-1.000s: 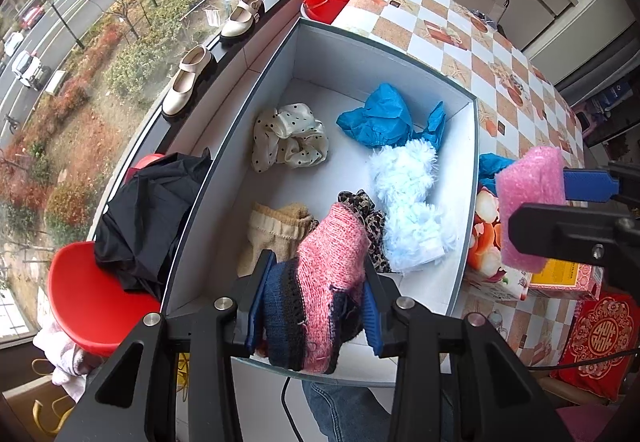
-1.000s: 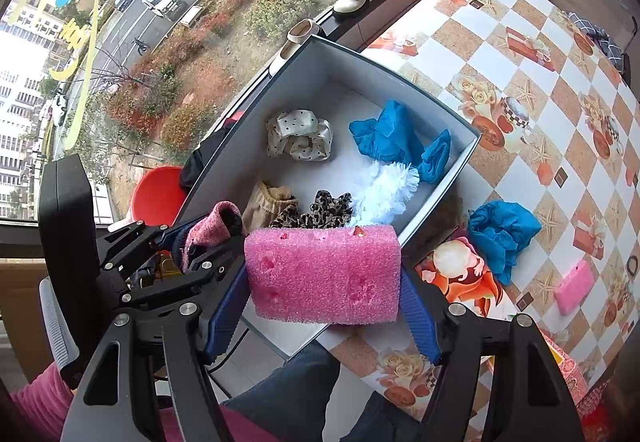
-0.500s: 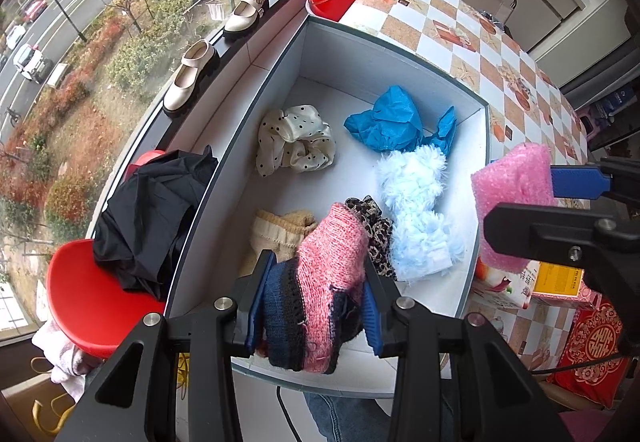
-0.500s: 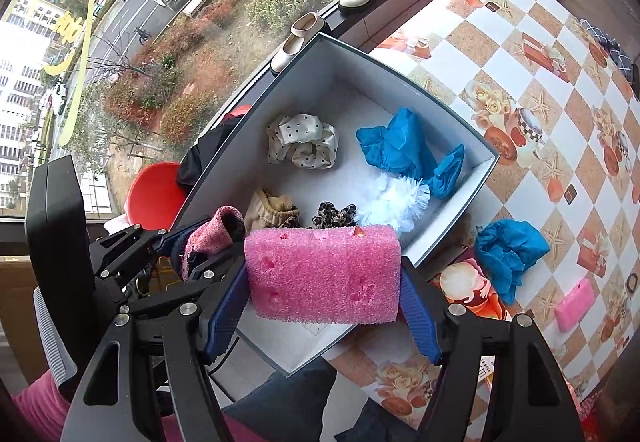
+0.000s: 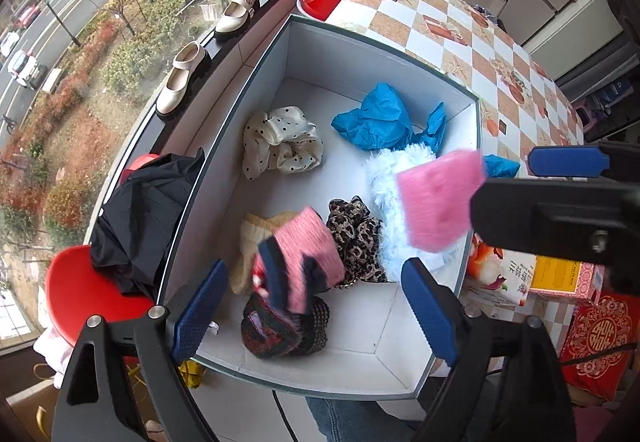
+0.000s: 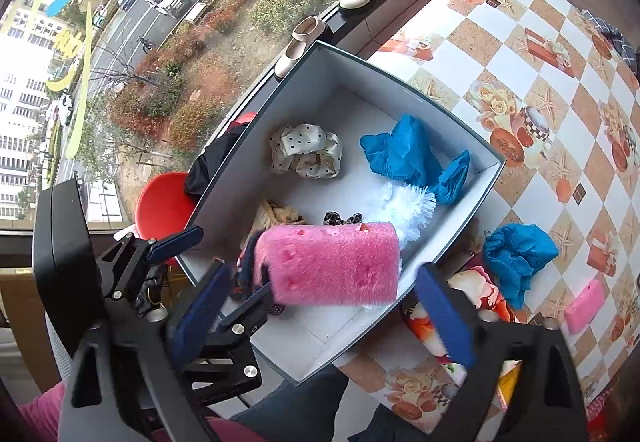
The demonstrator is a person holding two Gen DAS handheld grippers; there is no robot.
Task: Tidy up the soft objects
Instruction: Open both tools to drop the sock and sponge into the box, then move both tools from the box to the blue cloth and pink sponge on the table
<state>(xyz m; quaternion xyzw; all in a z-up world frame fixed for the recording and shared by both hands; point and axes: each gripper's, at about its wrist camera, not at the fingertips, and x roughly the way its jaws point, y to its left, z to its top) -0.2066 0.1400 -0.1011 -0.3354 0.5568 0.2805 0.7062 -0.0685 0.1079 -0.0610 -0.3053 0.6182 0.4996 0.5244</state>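
We spread both claws, left claw (image 5: 312,302) and right claw (image 6: 324,306), just opened, dropping knit sock (image 5: 298,270) and pink sponge (image 6: 330,262) boxward (image 6: 486,178); blue cloth (image 6: 518,258) and small pink sponge (image 6: 586,306) remain on the desk (image 6: 560,114).

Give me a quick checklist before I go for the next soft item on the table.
1. Left tool open: ok, jaws have just been opening, the pink knit sock is loose and blurred between them.
2. Right tool open: ok, jaws have just been opening, pink sponge no longer pinched.
3. Sponge settled in the box: cannot tell, blurred.
4. Sock landing inside the box: ok, it is over the box floor.
5. Items left outside: not ok, blue cloth and small pink sponge remain on the table.
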